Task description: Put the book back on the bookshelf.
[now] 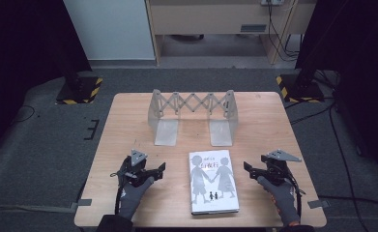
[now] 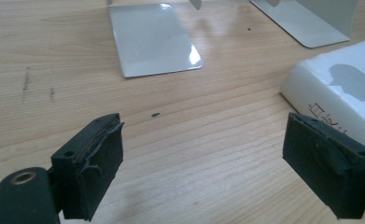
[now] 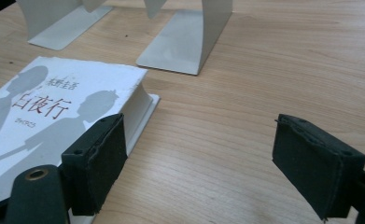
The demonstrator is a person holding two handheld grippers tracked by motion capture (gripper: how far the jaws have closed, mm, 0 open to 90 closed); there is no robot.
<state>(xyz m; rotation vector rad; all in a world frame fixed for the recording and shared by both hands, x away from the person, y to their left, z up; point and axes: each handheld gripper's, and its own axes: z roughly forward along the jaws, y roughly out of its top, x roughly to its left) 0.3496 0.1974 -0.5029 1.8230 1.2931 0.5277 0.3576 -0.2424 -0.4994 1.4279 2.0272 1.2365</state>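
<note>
White paperback book (image 1: 213,181) flat at lower centre of tabletop (image 1: 128,125); left tool (image 1: 158,170) and right tool (image 1: 248,169) flanking it, both gaping, empty.

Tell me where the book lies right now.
In the high view, the book lies flat at the table's near edge, between the left tongs and right tongs, before the bookend rack.

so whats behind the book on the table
Behind the book stands an expandable metal bookend rack, its two flat base plates on the table pointing toward the book. The tabletop under the book is covered.
</note>
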